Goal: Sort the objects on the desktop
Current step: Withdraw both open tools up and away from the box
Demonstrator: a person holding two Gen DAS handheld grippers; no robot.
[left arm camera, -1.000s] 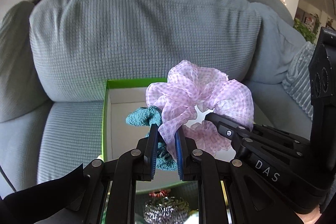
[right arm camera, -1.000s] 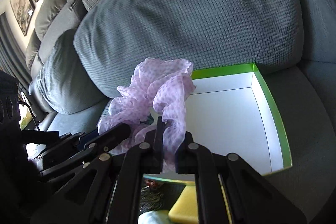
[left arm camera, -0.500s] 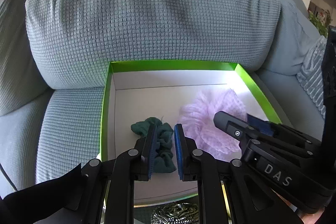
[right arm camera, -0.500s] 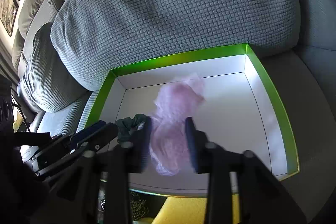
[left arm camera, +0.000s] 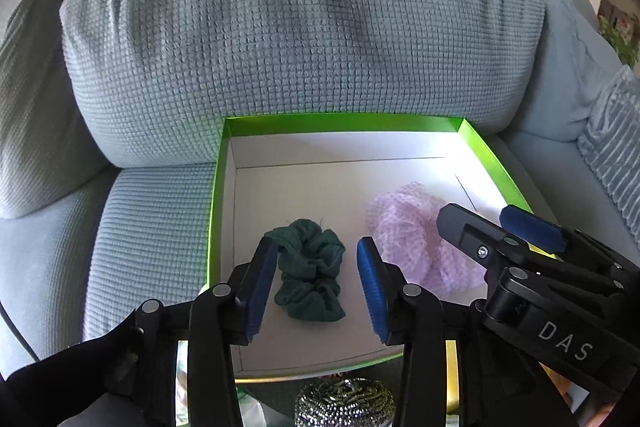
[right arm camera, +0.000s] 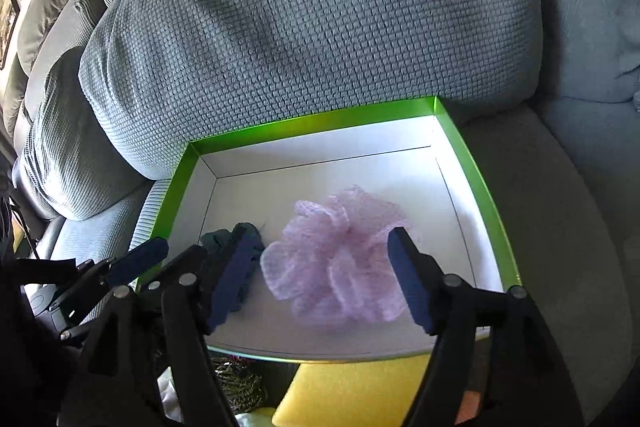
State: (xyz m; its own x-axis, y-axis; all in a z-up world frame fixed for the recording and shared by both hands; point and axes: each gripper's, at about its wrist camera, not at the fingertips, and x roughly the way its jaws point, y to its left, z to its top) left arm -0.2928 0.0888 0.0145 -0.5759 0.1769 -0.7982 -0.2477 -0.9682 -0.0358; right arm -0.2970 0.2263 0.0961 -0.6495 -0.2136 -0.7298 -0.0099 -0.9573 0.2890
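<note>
A shallow cardboard box with bright green rim and white inside (left arm camera: 218,211) (right arm camera: 486,203) is seen resting on the seat of a grey-blue textured sofa (left arm camera: 152,239), pushed against a large waffle-weave back cushion (left arm camera: 296,39) (right arm camera: 312,23) that fills the upper half of both frames.

Two hair ties are lying on the box floor, apart from each other. A dark green fabric scrunchie (left arm camera: 310,271) (right arm camera: 224,239) is found at lower centre of the left wrist view, and a sheer lilac checked scrunchie (left arm camera: 408,239) (right arm camera: 340,259) is placed to its right (soft-edged in the right wrist view).

The left gripper (left arm camera: 316,283) is held over the dark green one, its jaws opening, the blue pads standing clear on either side without pressing it. The right gripper (right arm camera: 320,275) is held over the lilac one, its jaws opening wider, nothing gripped.

At the bottom edge, below the box, a metal wire scouring ball (left arm camera: 344,403) and a yellow sponge block (right arm camera: 352,391) are partly visible.
</note>
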